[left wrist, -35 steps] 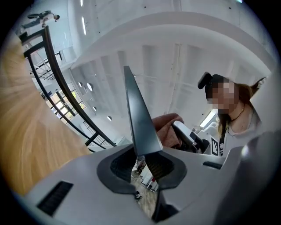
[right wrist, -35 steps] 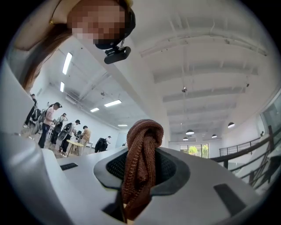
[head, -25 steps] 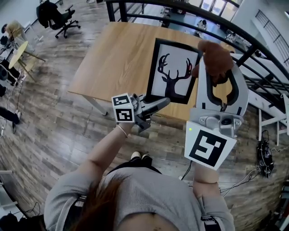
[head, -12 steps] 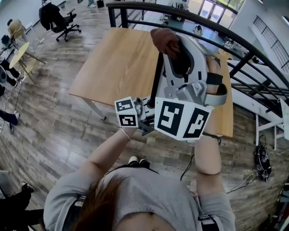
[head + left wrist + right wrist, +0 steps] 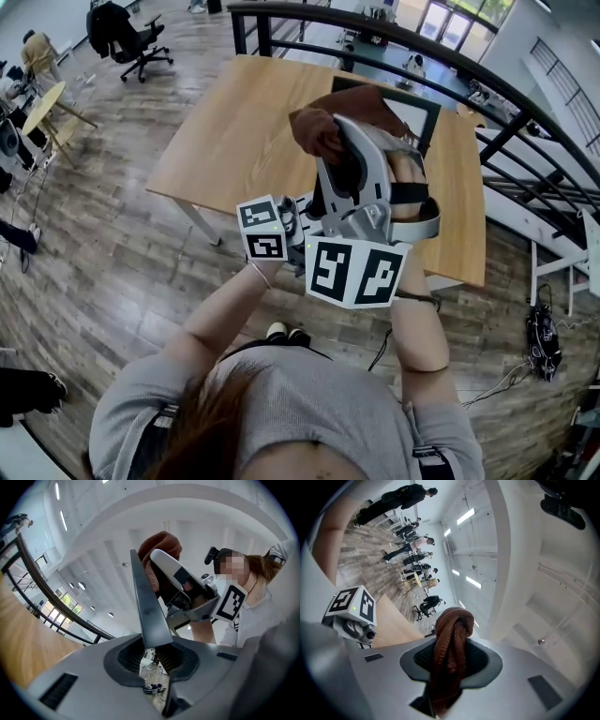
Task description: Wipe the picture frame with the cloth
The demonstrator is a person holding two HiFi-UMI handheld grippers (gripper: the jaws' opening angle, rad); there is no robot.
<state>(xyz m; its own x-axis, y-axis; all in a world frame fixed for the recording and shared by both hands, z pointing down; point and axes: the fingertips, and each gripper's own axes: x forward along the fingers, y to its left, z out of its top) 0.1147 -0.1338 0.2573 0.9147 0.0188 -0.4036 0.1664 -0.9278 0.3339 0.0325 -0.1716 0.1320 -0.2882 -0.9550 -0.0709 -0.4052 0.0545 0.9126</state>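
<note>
Between the jaws of the right gripper [image 5: 449, 660] a brown knitted cloth [image 5: 451, 634] is clamped. It is bunched into a thick twisted roll that stands up past the pads and hangs below them. The left gripper [image 5: 157, 649] is closed on the lower edge of a black-rimmed picture frame [image 5: 146, 602]. Its own view shows the frame edge-on, as a dark strip rising out of the pinch.

Seen from the head view, the right gripper lies turned on its side in front of the frame and covers most of it. Only the frame's top edge, right side and a patch of white mat show beyond it. The cloth sits at the frame's upper left part, and the left gripper view shows it up against the frame's face near the top of the strip. The frame is held up off the light wooden table [image 5: 234, 131], roughly upright over the table's near part. The left gripper's marker cube [image 5: 262, 230] is just beside the right gripper's marker cube [image 5: 354, 272].

The person's left forearm [image 5: 220, 314] and right forearm [image 5: 417, 328] reach up from a grey top [image 5: 309, 412]. Around the table lie a wood-plank floor [image 5: 112, 262], a curved black railing [image 5: 525, 89] on the far side and a black office chair [image 5: 127, 33] at the upper left.
</note>
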